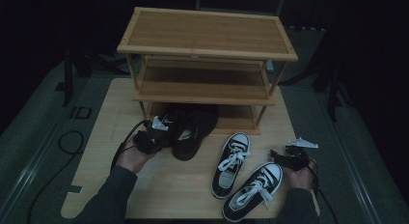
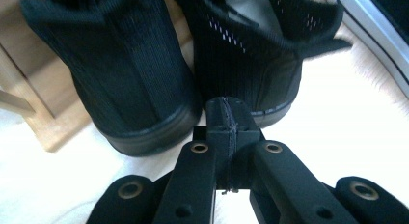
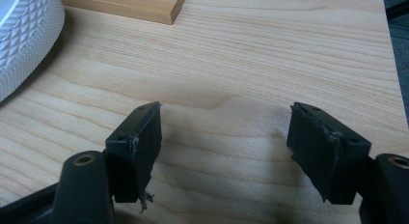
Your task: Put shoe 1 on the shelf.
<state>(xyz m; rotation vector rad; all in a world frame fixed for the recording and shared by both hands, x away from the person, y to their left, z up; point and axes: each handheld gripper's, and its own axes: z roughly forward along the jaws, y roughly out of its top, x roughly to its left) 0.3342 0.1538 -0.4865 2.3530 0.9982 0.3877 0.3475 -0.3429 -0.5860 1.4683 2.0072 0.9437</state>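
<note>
On the wooden table (image 1: 169, 185) a three-tier bamboo shoe rack (image 1: 207, 35) stands at the far edge. A pair of black shoes (image 1: 190, 130) sits at the foot of the rack, toward the left, toes pointing under the bottom shelf and heels toward the near edge. In the left gripper view the two heels stand side by side, the left black shoe (image 2: 120, 74) and the right black shoe (image 2: 251, 55) nearly touching each other.

The left tool (image 1: 150, 137) lies just behind those heels, held in the person's left hand (image 1: 130, 159). Its jaws are pressed together with nothing between them, and its closed tip (image 2: 226, 120) sits in front of the gap between the two heels, very near the right shoe's sole; whether it touches cannot be told.

A pair of black-and-white sneakers (image 1: 243, 178) lies near the right part of the near edge, laces up, toes angled toward the far right corner.

The right tool (image 1: 284, 159) rests low over the table close to the right edge, just beside the nearer sneaker's toe. Its jaws stand wide apart around bare wood, the tool (image 3: 224, 137) holding nothing, with a white sneaker sole (image 3: 24, 35) at the view's left edge.
</note>
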